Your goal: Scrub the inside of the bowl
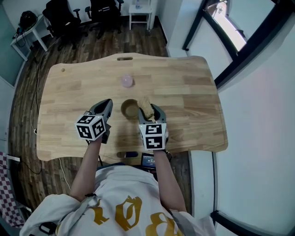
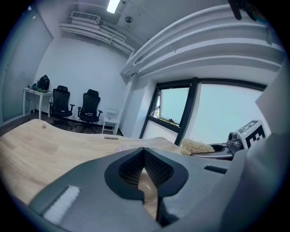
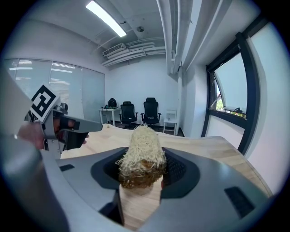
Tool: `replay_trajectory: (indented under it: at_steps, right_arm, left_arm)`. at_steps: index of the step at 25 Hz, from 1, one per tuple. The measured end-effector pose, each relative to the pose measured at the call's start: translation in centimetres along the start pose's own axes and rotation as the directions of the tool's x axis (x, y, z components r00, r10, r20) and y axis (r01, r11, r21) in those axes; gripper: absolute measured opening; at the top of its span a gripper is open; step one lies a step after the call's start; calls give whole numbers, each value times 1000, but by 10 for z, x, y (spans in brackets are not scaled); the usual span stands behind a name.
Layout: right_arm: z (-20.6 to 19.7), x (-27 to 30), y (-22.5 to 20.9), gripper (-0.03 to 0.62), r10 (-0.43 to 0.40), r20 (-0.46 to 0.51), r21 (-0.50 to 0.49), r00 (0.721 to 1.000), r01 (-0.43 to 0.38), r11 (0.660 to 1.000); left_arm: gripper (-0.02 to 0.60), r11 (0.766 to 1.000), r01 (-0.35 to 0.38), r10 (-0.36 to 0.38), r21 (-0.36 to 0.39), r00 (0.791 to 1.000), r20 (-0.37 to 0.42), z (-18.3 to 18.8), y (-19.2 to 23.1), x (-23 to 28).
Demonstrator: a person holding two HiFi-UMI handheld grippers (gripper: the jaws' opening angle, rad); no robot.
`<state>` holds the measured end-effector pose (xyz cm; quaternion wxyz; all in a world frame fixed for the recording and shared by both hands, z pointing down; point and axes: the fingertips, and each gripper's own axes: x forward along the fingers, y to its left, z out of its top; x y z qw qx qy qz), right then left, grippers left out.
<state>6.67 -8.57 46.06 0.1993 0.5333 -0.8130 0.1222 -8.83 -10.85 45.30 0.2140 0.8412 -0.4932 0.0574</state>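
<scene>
Pale wooden desk (image 1: 184, 92) across the middle of the head view, dark plank floor (image 1: 138, 41) around it. Beyond the far edge, two black office chairs (image 1: 62, 16) and a small white side table (image 1: 140, 11). Over the near half of the desk, left tool (image 2: 145, 156) clenched tip to tip on nothing, held just beside the left side of the bowl (image 1: 129, 109); cannot tell whether touching. Opposite, at the bowl's right side, right tool (image 3: 142, 167) clamped on a scrubber (image 3: 141, 145). Between the two tools, the bowl itself: small, round, brown, upright on the desk, a little nearer than centre. Scrubber a pale stringy wad, browner at the gripped end, standing out past the jaw tips and hanging over the bowl's right rim. Farther back, apart from the bowl, small pink round thing (image 1: 126, 82).
</scene>
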Motion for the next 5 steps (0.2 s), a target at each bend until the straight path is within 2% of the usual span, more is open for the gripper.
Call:
replay_trajectory:
  at_steps: [5]
  right_arm:
    - [-3, 4, -4, 196, -4, -7, -5, 1000, 4, 1000]
  left_arm:
    - [3, 1000, 7, -7, -9, 1000, -3, -2, 0, 3]
